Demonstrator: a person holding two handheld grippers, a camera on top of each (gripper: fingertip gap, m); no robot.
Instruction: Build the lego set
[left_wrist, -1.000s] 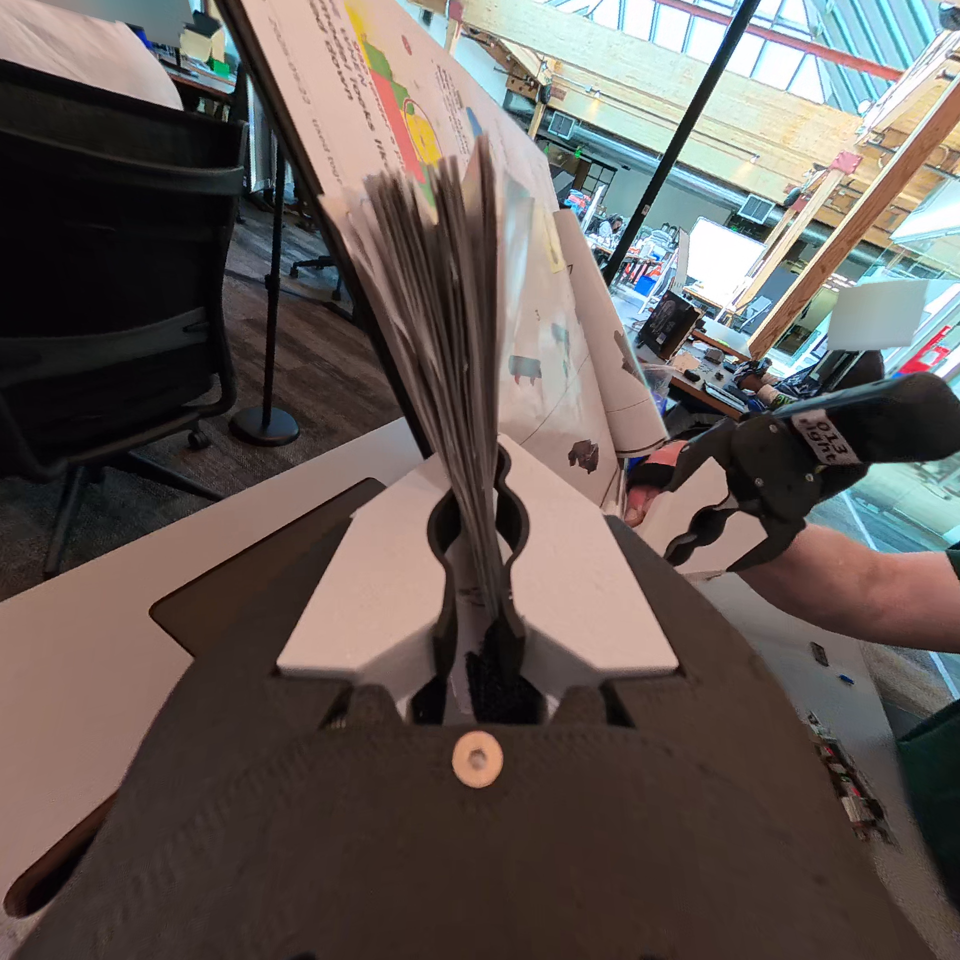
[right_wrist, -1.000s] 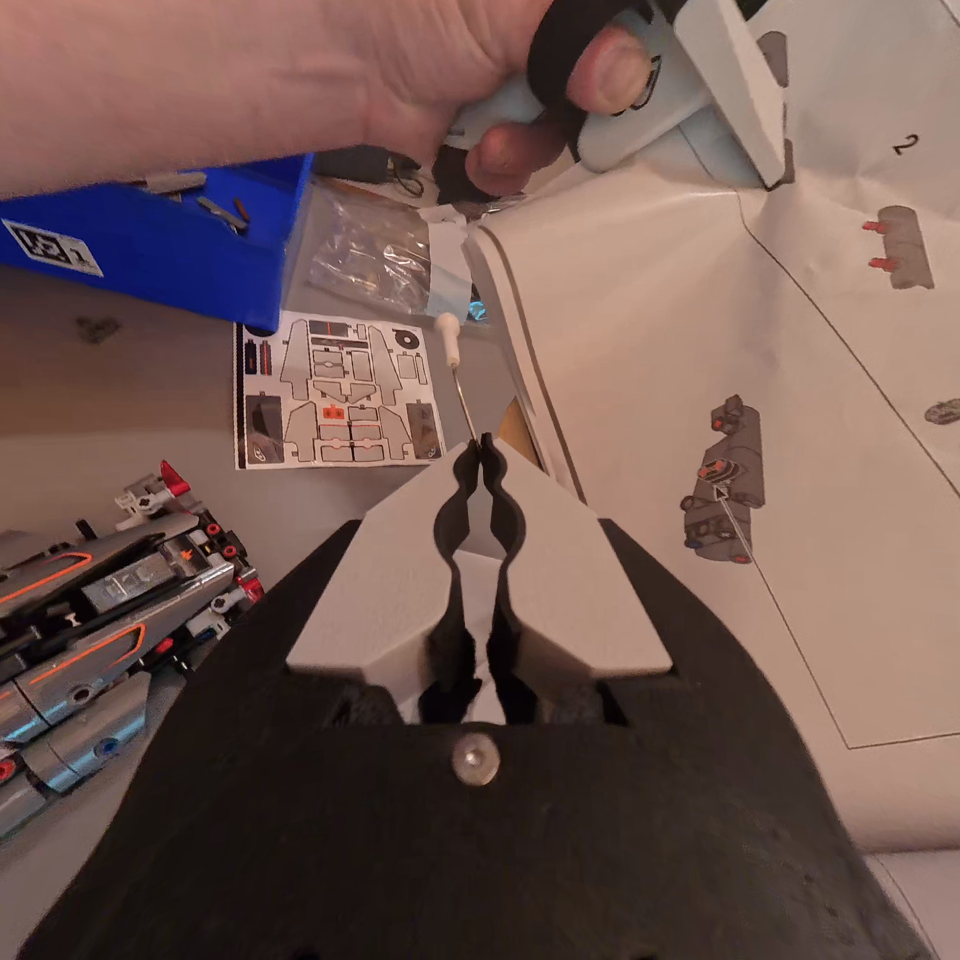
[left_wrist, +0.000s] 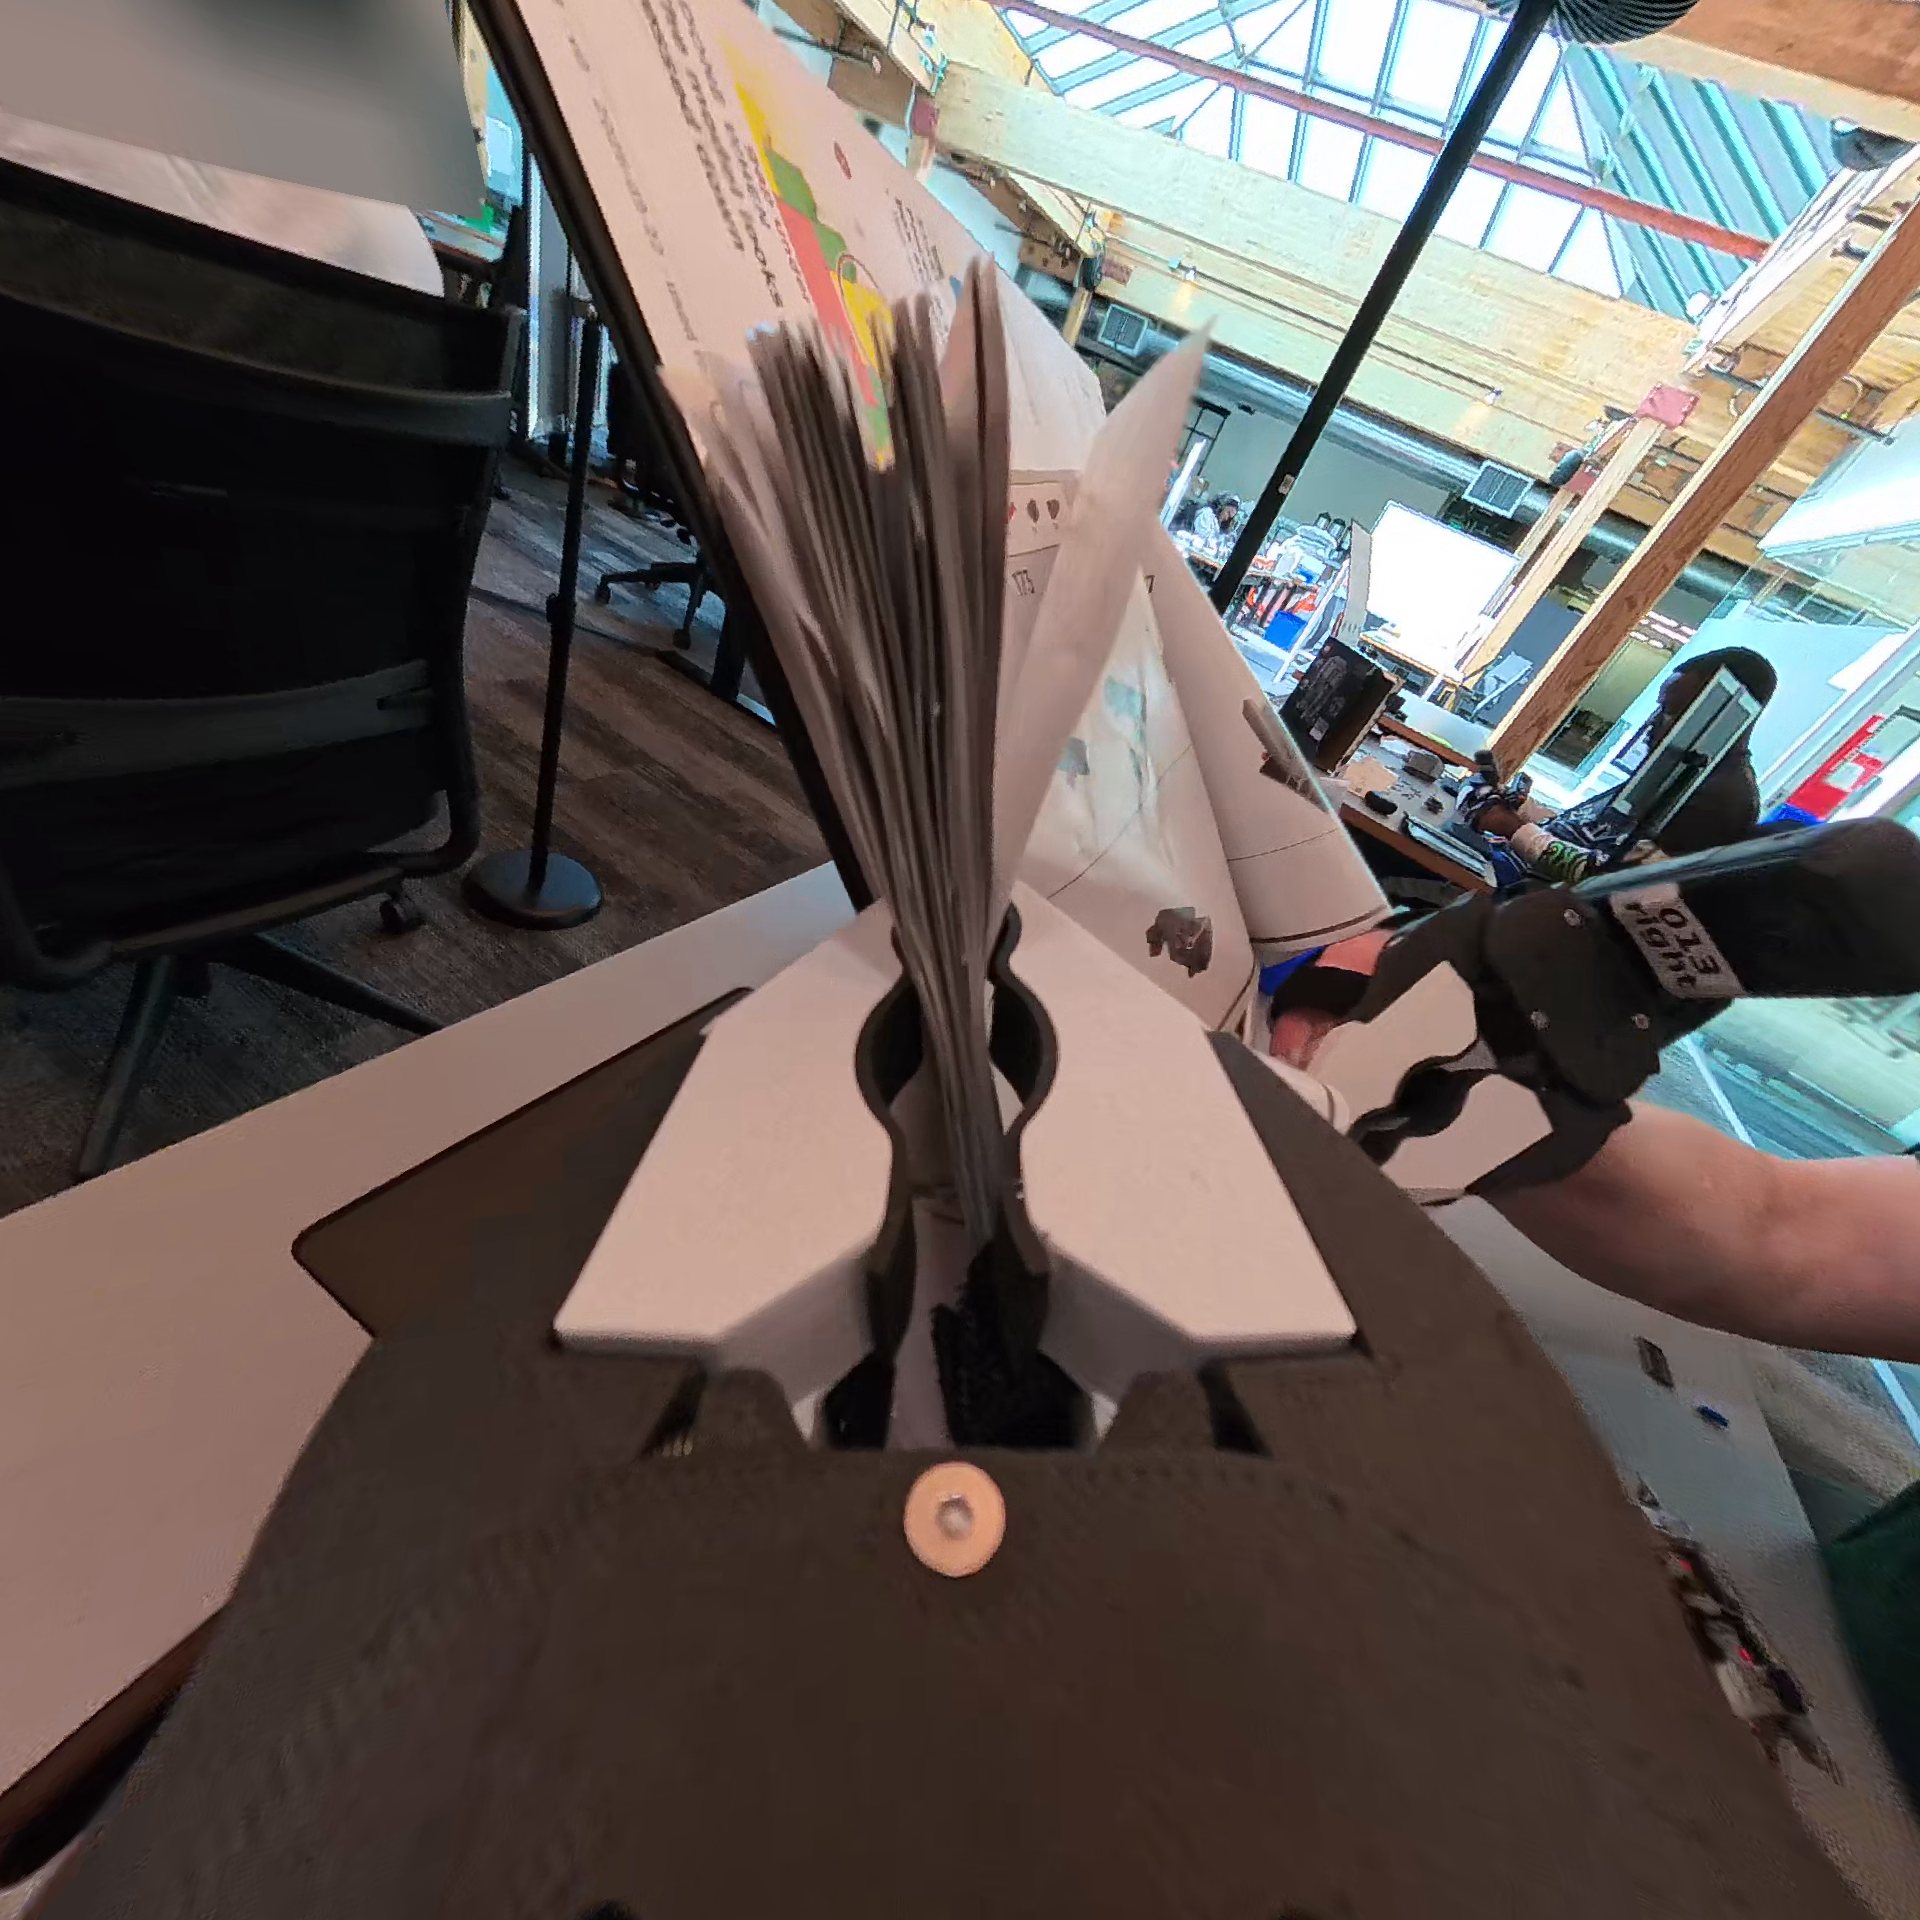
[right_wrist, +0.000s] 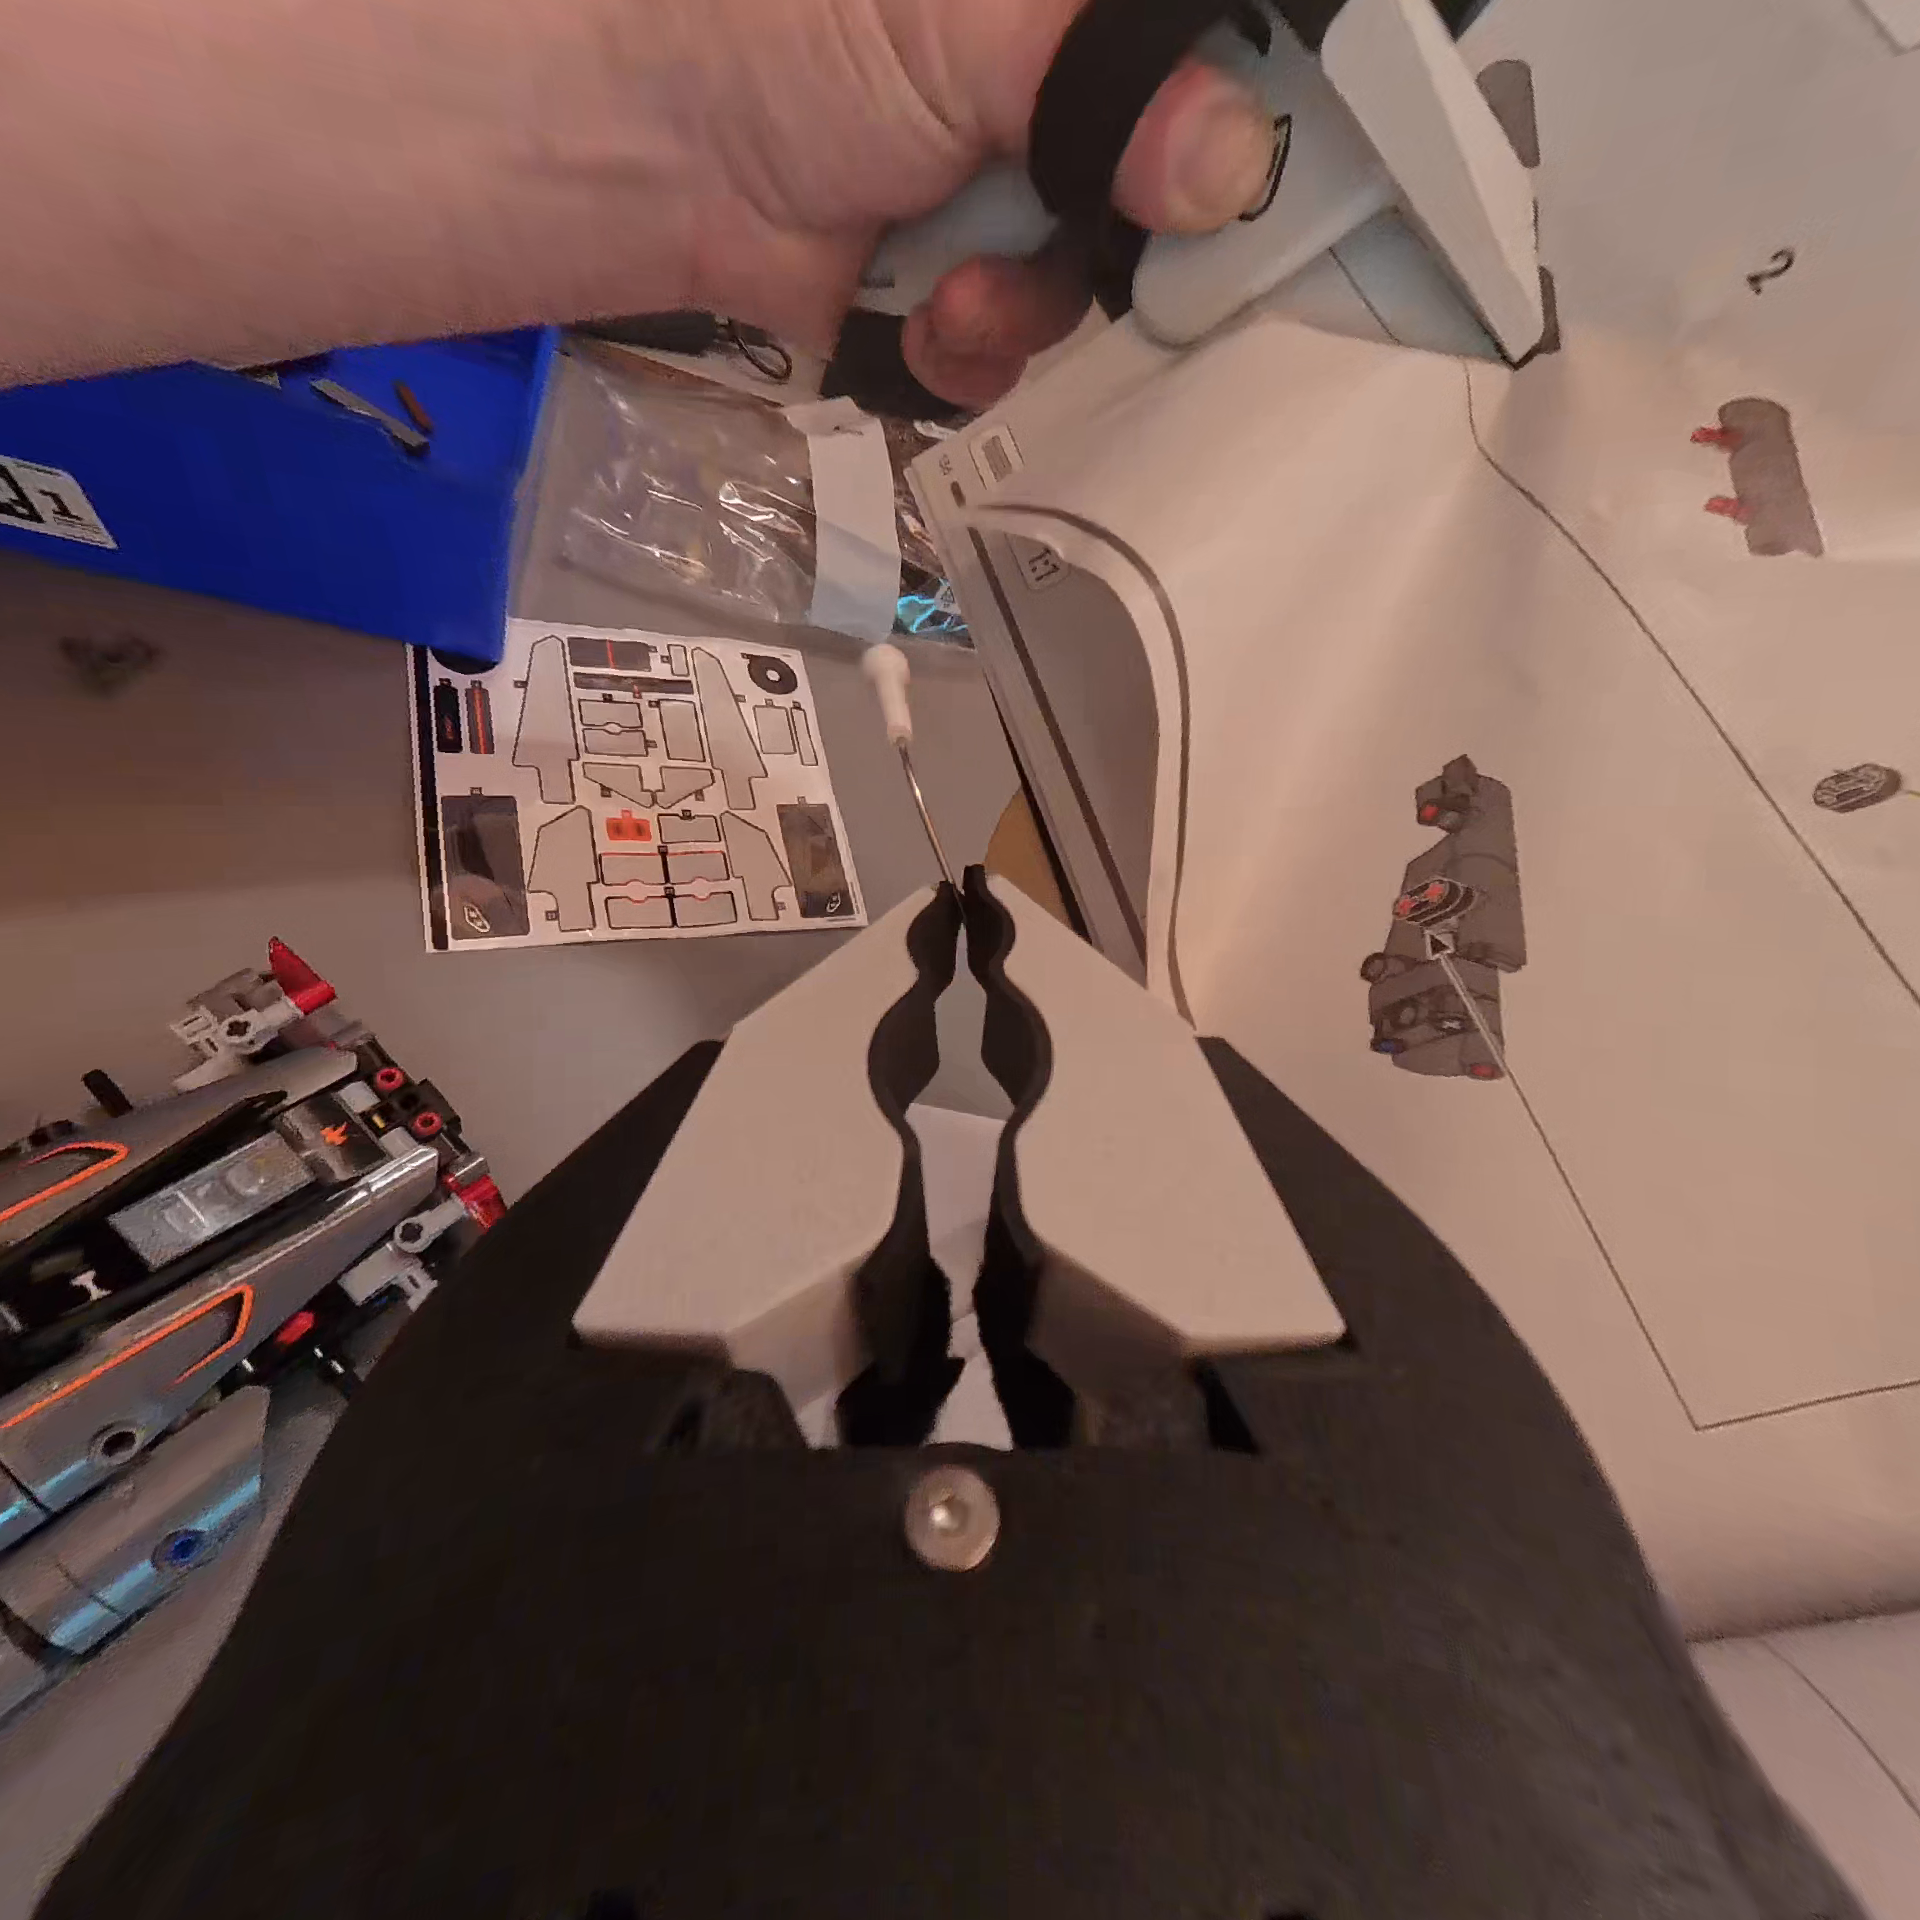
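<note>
Left gripper (left_wrist: 956, 997) fingers clenched on fanned booklet (left_wrist: 894, 623) mid-frame, right gripper (right_wrist: 961, 894) pinching thin tool (right_wrist: 914, 769); pages could slip or tear.

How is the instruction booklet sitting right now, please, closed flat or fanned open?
Fanned open: the instruction booklet stands upright, its pages splaying apart above the left gripper, which clamps its lower edge.

The grey table (right_wrist: 260, 790) carries a blue bin (right_wrist: 281, 499), a plastic bag (right_wrist: 675, 520), a sticker sheet (right_wrist: 634, 790) and a partly built Lego model (right_wrist: 177, 1247).
</note>
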